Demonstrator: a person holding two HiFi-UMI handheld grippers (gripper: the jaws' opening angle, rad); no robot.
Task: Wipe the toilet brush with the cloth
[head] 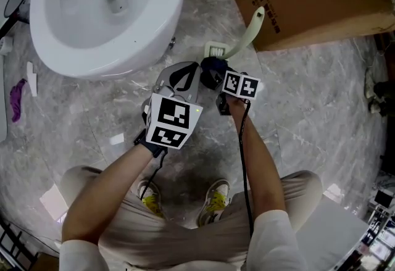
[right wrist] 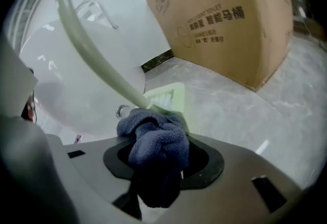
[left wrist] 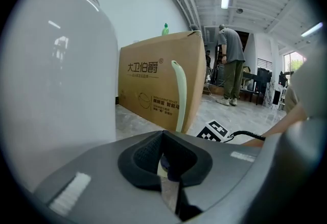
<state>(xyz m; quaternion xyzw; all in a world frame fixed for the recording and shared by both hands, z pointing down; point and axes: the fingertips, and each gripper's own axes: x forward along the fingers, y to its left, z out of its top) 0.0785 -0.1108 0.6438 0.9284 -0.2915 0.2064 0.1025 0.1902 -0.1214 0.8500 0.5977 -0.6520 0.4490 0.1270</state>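
Right gripper (head: 216, 80) holds a dark cloth (head: 210, 68), apparently against the brush (head: 244, 35) at twelve o'clock; toilet (head: 170, 10) at eleven.

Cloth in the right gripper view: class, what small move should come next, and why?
Probably slide the right gripper up the toilet brush handle. Its tongs are shut on the blue cloth, which is bunched against the handle's lower end beside the head; the stem above lies bare.
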